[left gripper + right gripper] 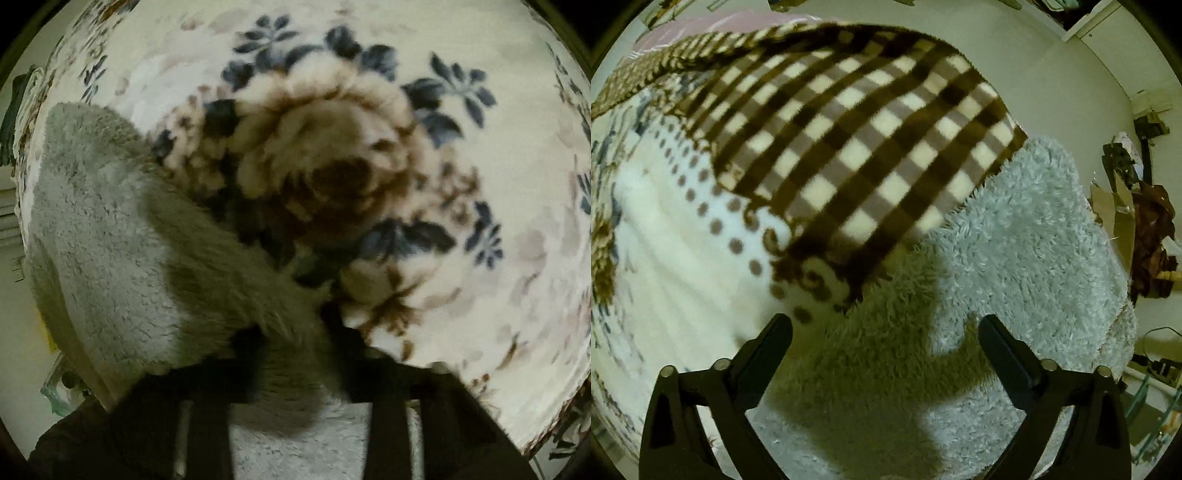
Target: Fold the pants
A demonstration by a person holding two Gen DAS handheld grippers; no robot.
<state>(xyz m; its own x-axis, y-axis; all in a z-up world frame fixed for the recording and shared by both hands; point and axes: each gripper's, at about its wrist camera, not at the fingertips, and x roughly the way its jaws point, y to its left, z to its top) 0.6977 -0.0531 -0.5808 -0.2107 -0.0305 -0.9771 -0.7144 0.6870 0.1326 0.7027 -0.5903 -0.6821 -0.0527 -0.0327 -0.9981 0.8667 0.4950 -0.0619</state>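
The pants are fluffy light-grey fleece. In the left wrist view they (107,243) run from the left side down between my left gripper's fingers; my left gripper (295,354) is shut on a pinched fold of them, lifted over a floral blanket (480,147). In the right wrist view the pants (1015,240) lie spread on the bed under and ahead of my right gripper (885,336), which is open and empty just above them. A corner of a brown checked blanket (868,147) lies over their far edge.
The bed carries a white dotted blanket (683,258) at the left. Beyond the bed's right edge the floor holds cardboard and dark clutter (1145,229) and a glass item (1152,402). In the left wrist view the bed edge and floor (22,350) lie at the left.
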